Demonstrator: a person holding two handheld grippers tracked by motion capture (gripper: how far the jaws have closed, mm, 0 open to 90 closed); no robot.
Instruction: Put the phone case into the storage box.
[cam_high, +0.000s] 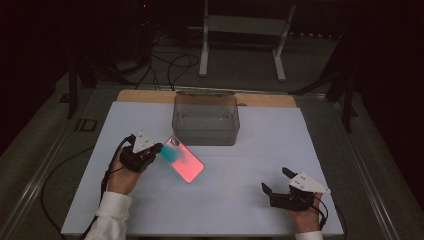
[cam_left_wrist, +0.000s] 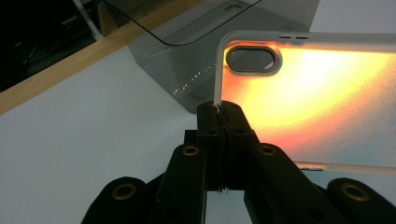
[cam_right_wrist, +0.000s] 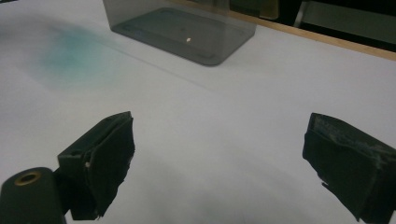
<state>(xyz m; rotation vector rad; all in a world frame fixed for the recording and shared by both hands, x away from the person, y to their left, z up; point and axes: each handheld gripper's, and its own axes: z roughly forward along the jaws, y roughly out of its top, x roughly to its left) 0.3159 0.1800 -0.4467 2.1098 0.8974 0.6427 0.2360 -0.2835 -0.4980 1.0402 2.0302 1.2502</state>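
A pink-orange phone case (cam_high: 183, 158) with a clear rim hangs just above the white table sheet, in front of the clear plastic box (cam_high: 205, 120). My left gripper (cam_high: 156, 149) is shut on the case's edge near its camera cut-out. In the left gripper view the jaws pinch the clear rim of the phone case (cam_left_wrist: 322, 93) at my left gripper (cam_left_wrist: 219, 114), with the box (cam_left_wrist: 196, 60) close behind. My right gripper (cam_high: 275, 180) rests near the table's front right with its jaws wide apart. In the right gripper view nothing lies between the jaws of my right gripper (cam_right_wrist: 219, 154).
The white sheet (cam_high: 260, 150) covers a wooden table whose far edge (cam_high: 260, 98) shows behind the box. A teal glow (cam_right_wrist: 70, 56) tints the sheet left of the box (cam_right_wrist: 182, 28). Beyond the table stand a white metal frame (cam_high: 245, 30) and cables on the floor.
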